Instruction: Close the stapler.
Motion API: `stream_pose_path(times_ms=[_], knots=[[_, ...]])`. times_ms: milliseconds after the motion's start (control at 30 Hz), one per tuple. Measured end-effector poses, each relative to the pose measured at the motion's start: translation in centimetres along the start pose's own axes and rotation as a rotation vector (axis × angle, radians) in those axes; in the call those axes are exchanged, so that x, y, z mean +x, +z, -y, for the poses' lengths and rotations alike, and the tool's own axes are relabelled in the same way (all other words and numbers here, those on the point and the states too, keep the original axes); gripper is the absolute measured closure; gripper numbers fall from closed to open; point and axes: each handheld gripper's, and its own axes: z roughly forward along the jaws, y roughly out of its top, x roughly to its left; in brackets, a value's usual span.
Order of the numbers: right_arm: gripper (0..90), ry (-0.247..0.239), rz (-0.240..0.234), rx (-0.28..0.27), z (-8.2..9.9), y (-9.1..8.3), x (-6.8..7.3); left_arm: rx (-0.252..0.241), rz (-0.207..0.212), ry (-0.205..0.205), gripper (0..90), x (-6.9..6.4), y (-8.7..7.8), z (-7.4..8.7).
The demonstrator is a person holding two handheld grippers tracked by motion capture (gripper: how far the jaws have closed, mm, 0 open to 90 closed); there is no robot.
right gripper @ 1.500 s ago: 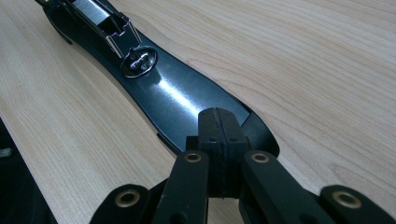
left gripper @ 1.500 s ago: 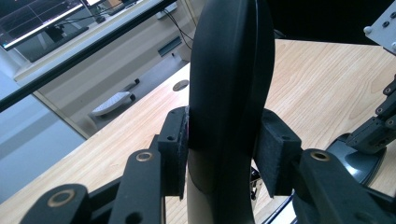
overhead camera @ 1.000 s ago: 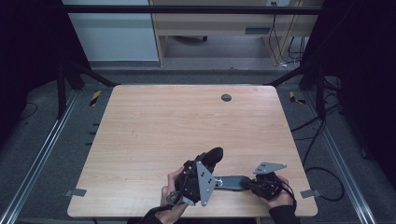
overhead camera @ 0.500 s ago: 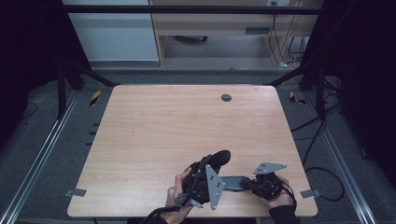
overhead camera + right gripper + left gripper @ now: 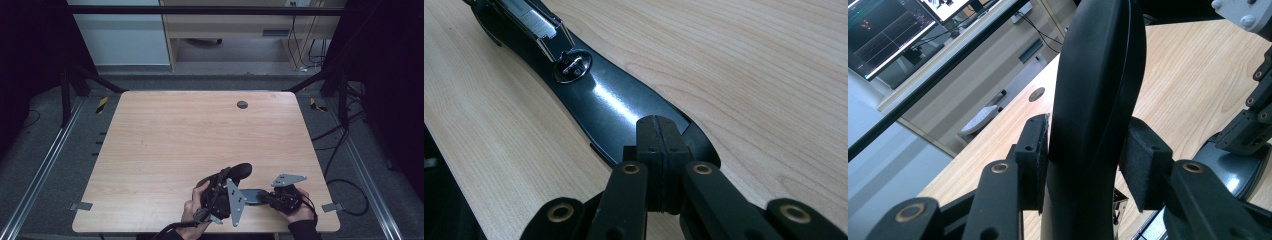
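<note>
Broadly: wooden desk, pale grain, round grommet hole near far edge. Black stapler opened out at near edge of desk, right of centre: glossy base plate flat on desk, metal anvil showing, top arm raised and tilted. Left gripper jaws clamped on stapler's raised arm, pads pressing both sides. Right gripper jaws together, tips resting down on rear end of base plate. Left hand and right hand enter from bottom of high view.
</note>
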Motion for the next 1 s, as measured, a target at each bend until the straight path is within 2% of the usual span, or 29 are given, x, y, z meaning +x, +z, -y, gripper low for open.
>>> stream_pose_path(times_ms=[733,767,1000], knots=[[90.0,-0.004,0.000,0.010,0.0,0.0,0.0,0.016,0.019,0.043,54.4,-1.9,1.5,-0.1],[90.0,-0.002,0.001,-0.005,0.0,0.0,0.0,0.017,0.018,0.053,54.4,-2.0,1.6,-0.1],[90.0,0.001,0.001,-0.005,0.0,0.0,0.0,0.021,0.011,0.081,54.2,-2.8,2.0,0.0]])
